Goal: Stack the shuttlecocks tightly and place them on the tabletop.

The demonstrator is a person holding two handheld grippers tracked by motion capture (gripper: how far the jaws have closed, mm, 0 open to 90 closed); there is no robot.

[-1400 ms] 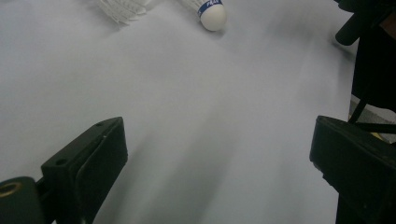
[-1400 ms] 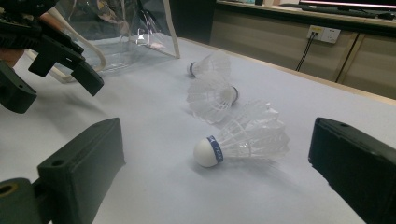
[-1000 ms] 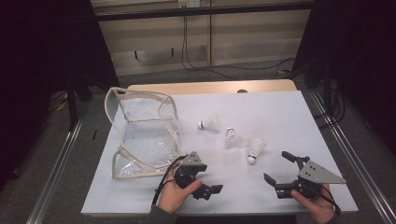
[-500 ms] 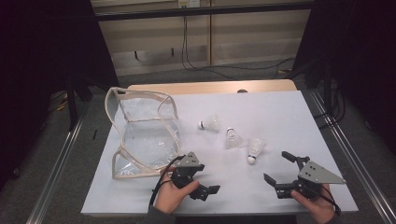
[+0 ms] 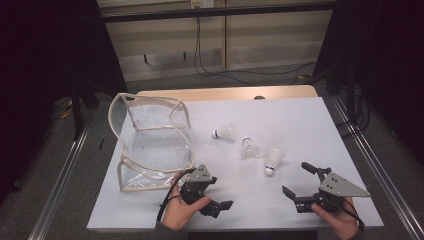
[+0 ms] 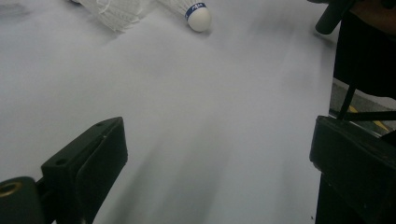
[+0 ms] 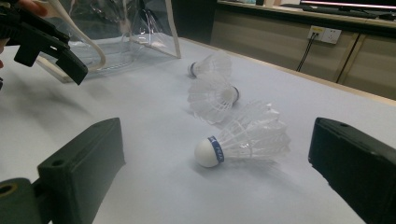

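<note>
The nearest shuttlecock (image 5: 273,160) lies on its side on the white table (image 5: 300,125), cork end toward me, just ahead of my right gripper (image 5: 300,181) and a little to its left. In the right gripper view it sits between the two black jaws, which stand wide apart with nothing in them — the blue-banded cork points at the left jaw. Beyond it lie a second shuttlecock (image 5: 249,148) and, farther toward the bag, a third shuttlecock (image 5: 224,133); the three run in a loose diagonal line, apart from one another.

My left gripper (image 5: 212,192) is low over the near edge of the table, its jaws also spread and empty, turned toward the right. Its own view catches the nearest shuttlecock's cork at the top edge. Just beyond my left hand (image 5: 177,212) the clear plastic bag (image 5: 152,145) with cream trim stands open on the table's left side.
</note>
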